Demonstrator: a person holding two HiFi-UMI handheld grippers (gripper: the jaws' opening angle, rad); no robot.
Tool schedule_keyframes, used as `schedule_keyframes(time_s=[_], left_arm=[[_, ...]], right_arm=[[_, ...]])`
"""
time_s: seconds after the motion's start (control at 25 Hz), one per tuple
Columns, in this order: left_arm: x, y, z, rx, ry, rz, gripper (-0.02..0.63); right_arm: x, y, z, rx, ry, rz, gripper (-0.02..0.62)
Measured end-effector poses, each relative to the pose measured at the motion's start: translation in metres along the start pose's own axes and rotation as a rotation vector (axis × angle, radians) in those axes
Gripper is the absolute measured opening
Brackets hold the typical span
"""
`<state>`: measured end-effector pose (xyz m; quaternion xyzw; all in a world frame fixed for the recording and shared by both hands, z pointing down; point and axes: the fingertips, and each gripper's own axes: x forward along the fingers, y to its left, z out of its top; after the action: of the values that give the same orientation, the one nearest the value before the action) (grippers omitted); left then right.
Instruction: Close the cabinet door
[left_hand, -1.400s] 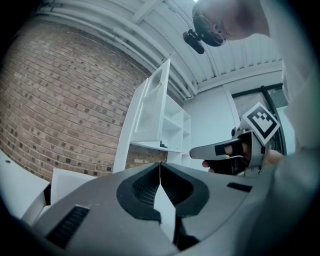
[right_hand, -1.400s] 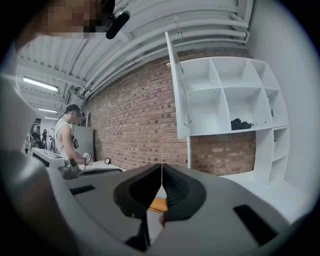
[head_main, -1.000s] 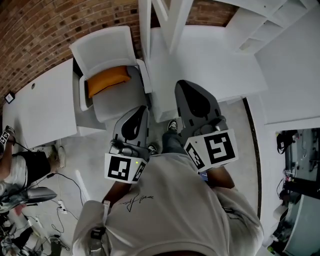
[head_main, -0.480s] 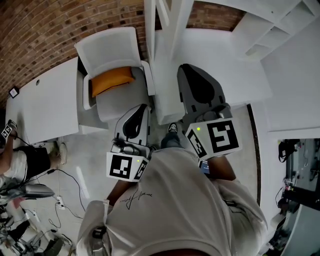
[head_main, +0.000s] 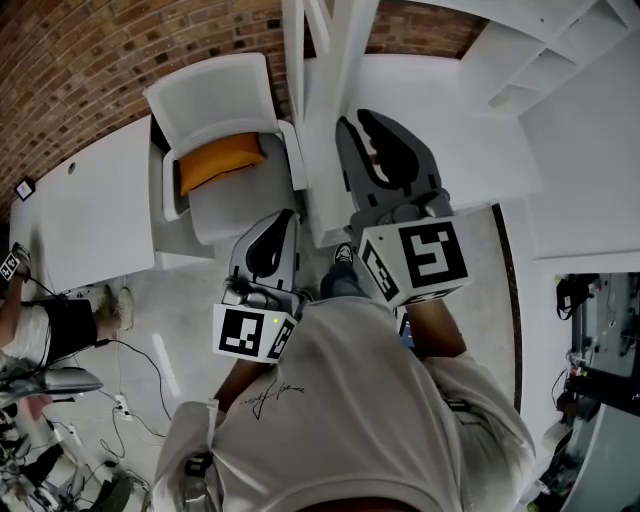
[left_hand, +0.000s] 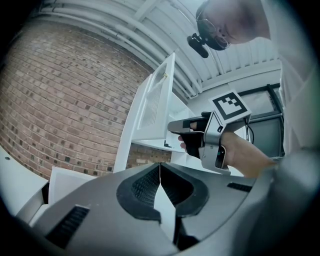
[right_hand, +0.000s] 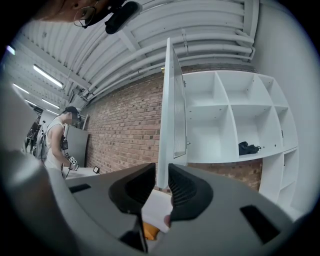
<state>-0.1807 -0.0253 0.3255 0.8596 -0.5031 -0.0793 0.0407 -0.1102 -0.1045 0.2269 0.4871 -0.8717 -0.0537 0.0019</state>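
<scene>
- Cabinet door (right_hand: 171, 110): swung well out from the cabinet (right_hand: 226, 107), seen edge-on in the right gripper view, not yet closed.
- Far left in the head view: white chair (head_main: 215, 100) with an orange cushion (head_main: 215, 162), well apart from the door and no part of the job.
- Left gripper (left_hand: 160, 172): jaws pressed together tip to tip with nothing between them. Held low and short of the door, pointing up towards it.
- Right gripper (right_hand: 161, 187): jaws parted by a narrow gap, clamped on nothing that can be made out. Raised ahead of the left one, with the door's lower edge lined up in that gap. Contact with the panel not possible to judge.
- Right of the door: open white shelves, mostly bare, with one small dark item (right_hand: 247, 148) on a lower shelf.
- Step in hand, by the look of it: the approach, bringing the right gripper onto the door's free edge before any push.
- Next move, as a guess: pinch that edge or lay a jaw flat against the face turned away from the shelves. Then sweep towards the shelves along the hinge arc until flush with their fronts. Best done gently, to avoid a slam or a slip off the thin edge.
</scene>
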Motion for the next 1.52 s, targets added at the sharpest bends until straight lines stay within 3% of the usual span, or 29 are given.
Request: schedule_keyframes(time_s=[1.52], left_arm=[[0.003, 0.004, -0.006, -0.007, 0.019, 0.003, 0.017]], right_arm=[[0.021, -0.001, -0.012, 0.035, 0.055, -0.075, 0.077]])
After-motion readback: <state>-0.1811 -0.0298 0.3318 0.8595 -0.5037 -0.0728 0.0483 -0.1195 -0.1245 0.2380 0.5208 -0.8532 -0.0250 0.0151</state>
